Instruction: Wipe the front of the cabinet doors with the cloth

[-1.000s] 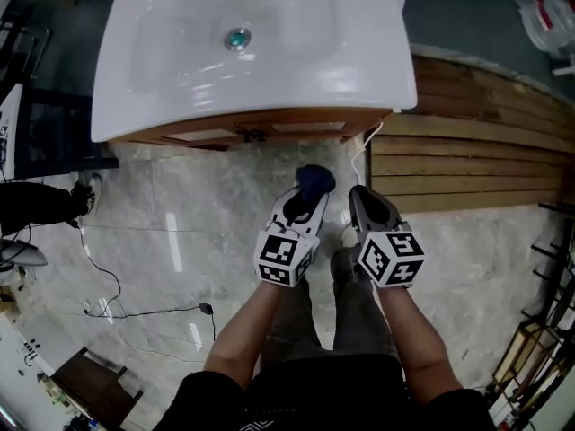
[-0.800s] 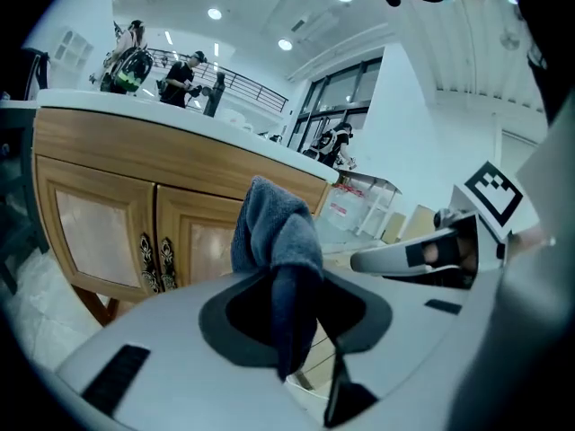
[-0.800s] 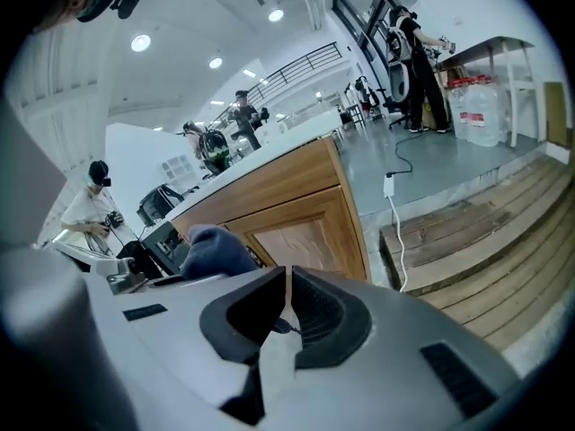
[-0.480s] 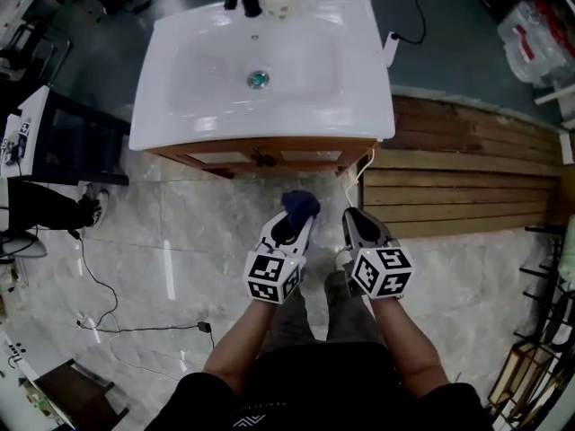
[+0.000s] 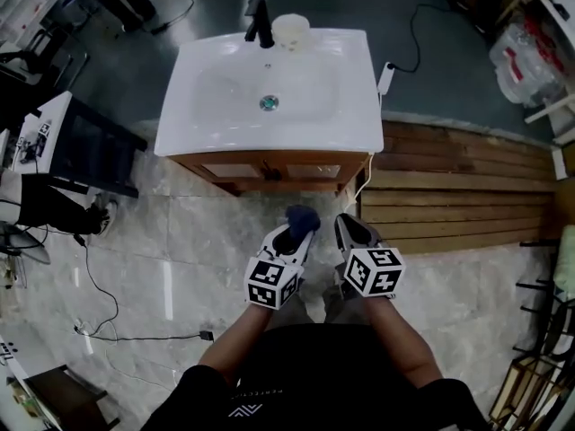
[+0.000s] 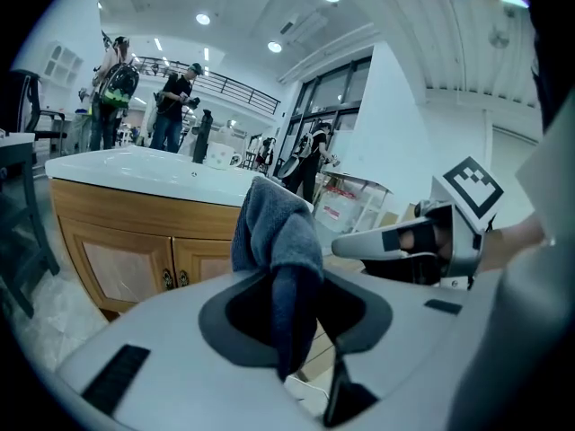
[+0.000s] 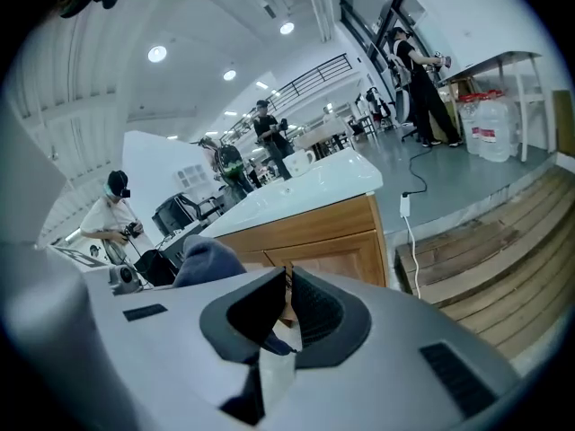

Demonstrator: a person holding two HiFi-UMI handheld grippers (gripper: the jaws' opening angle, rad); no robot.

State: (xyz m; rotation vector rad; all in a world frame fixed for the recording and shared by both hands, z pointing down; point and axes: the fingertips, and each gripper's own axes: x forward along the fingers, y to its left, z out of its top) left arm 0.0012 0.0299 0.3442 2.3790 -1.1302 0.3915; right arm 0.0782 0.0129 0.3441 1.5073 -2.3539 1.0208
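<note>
The wooden cabinet doors (image 5: 269,171) sit under a white basin (image 5: 216,124), a short way ahead of both grippers. My left gripper (image 5: 298,226) is shut on a dark blue cloth (image 5: 304,215), which bunches up above the jaws. In the left gripper view the cloth (image 6: 277,230) fills the gap between the jaws, with the doors (image 6: 135,263) beyond at the left. My right gripper (image 5: 345,228) hangs beside the left one, shut with nothing in it. In the right gripper view the right gripper (image 7: 287,281) points at the doors (image 7: 328,241), and the cloth (image 7: 207,260) shows at the left.
A black tap (image 5: 259,21) and a pale cup (image 5: 290,30) stand at the basin's back. Wooden decking (image 5: 467,178) lies to the right, with a white cable (image 5: 364,173) hanging by the cabinet. A black stand (image 5: 85,146) is at the left. A black cable (image 5: 135,335) trails over the marble floor.
The head view has pulled back from the cabinet, so the whole basin, tap and cup now show. Both grippers stay side by side, the left still holding the cloth.
</note>
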